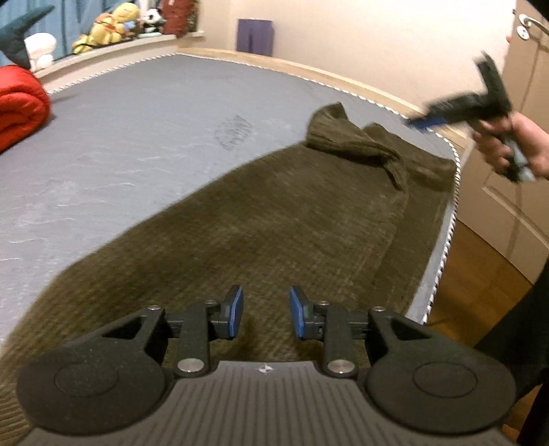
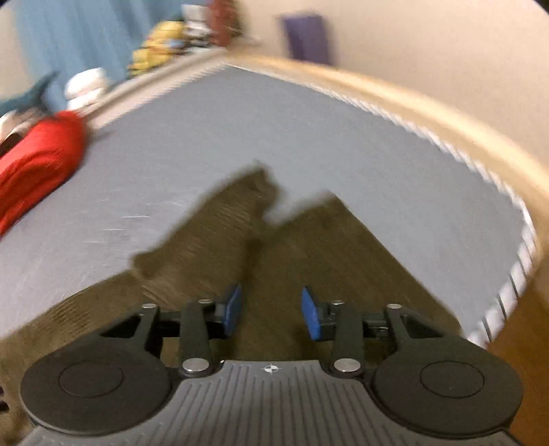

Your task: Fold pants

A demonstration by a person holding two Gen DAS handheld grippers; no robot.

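Olive-brown ribbed pants (image 1: 274, 219) lie spread on the grey mattress (image 1: 137, 144), with the leg ends bunched and overlapping near the far right corner. My left gripper (image 1: 266, 312) hovers low over the near part of the pants, open, with only cloth showing below the gap between its blue pads. A hand holds my right gripper (image 1: 425, 118) in the air beyond the mattress's right edge, blurred. In the right wrist view the right gripper (image 2: 271, 312) stands open above the pants (image 2: 274, 247), nothing between its pads; that view is smeared.
A red blanket (image 1: 20, 103) lies at the mattress's left side. Plush toys (image 1: 113, 24) line the sill behind. The mattress's corded edge (image 1: 449, 219) drops to a wooden floor (image 1: 480, 281) on the right, beside a door (image 1: 525, 85).
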